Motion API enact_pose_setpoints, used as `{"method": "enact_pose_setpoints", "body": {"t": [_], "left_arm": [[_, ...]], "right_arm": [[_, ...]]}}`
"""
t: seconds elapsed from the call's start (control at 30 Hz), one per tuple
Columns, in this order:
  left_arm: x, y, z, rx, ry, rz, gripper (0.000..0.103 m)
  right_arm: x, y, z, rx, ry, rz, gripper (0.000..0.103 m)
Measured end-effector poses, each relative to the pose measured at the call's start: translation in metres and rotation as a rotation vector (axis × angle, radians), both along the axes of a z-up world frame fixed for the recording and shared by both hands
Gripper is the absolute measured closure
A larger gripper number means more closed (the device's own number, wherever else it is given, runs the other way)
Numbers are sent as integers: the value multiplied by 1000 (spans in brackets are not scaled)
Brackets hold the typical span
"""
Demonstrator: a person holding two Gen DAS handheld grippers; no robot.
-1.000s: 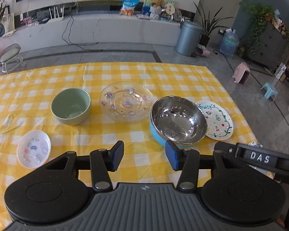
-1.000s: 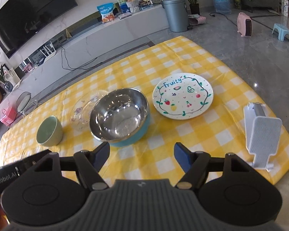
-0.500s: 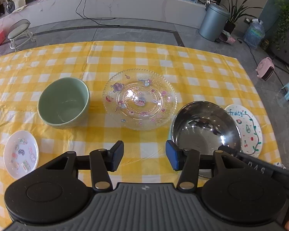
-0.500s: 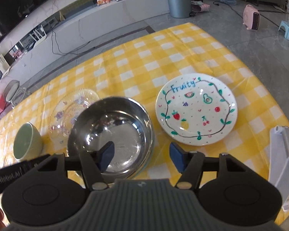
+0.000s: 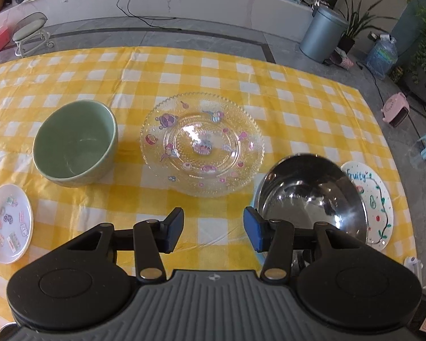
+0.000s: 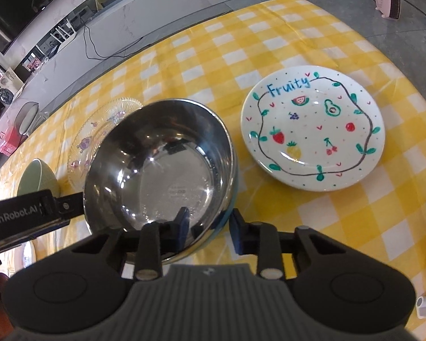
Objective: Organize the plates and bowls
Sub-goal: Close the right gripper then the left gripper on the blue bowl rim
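Right tongs [image 6: 208, 227] closing astride the near rim of the steel bowl [image 6: 167, 159], on the counter [image 6: 312, 22] beside the fruit plate [image 6: 312, 130]. Light, stiff, slippery; rim looks the best hold. Left tongs [image 5: 213, 230] released, empty. Only left view shows small plate [image 5: 7, 223].

The right gripper [image 6: 208, 228] straddles the near rim of the steel bowl [image 6: 162, 164], one finger inside, the other outside, and its jaws are closing on that rim; the pads seem not quite pressed home yet. The bowl looks tipped up slightly. Right of it, close but apart, the "Fruity" plate [image 6: 312, 130] lies flat on the yellow checked tablecloth [image 6: 269, 37]. Behind the bowl's left side sit the glass plate [image 6: 99, 130] and green bowl [image 6: 37, 179].
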State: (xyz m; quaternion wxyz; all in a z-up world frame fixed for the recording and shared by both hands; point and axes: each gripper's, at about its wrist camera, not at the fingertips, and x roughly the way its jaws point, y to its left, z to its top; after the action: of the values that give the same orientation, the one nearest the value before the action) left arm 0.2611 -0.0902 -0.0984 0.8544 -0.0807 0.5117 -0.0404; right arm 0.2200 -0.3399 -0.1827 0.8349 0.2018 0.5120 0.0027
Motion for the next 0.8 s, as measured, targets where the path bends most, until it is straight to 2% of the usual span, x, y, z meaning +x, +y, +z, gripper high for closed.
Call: {"method": "enact_pose_setpoints", "body": {"t": [0.07, 0.13, 0.27, 0.4, 0.47, 0.53, 0.6, 0.67, 0.7, 0.8], "left_arm": [[-2, 2, 6, -20, -29, 15, 46], [-3, 5, 11, -47, -50, 21, 39], [-1, 4, 12, -125, -42, 15, 37], [0, -9, 4, -112, -17, -28, 39], [0, -15, -2, -117, -1, -48, 48], [0, -20, -6, -109, 15, -58, 66], [-2, -23, -8, -90, 18, -67, 77], [-3, -26, -9, -75, 10, -75, 81], [-4, -27, -9, -70, 6, -79, 87], [-5, -29, -9, -41, 0, -81, 92]], "right_arm": [[0, -3, -2, 20, 4, -12, 78], [1, -6, -3, 37, 11, -25, 80], [0, -8, -3, 56, 12, -32, 80], [-1, -7, -3, 56, 7, -31, 80], [-1, -8, -3, 60, 5, -31, 80], [-2, -9, -3, 62, 3, -30, 80], [-3, -9, -3, 66, 2, -30, 80], [-3, -9, -3, 68, 1, -29, 80], [-3, -9, -3, 66, 1, -30, 80], [-4, -7, -1, 53, 2, -31, 80]]}}
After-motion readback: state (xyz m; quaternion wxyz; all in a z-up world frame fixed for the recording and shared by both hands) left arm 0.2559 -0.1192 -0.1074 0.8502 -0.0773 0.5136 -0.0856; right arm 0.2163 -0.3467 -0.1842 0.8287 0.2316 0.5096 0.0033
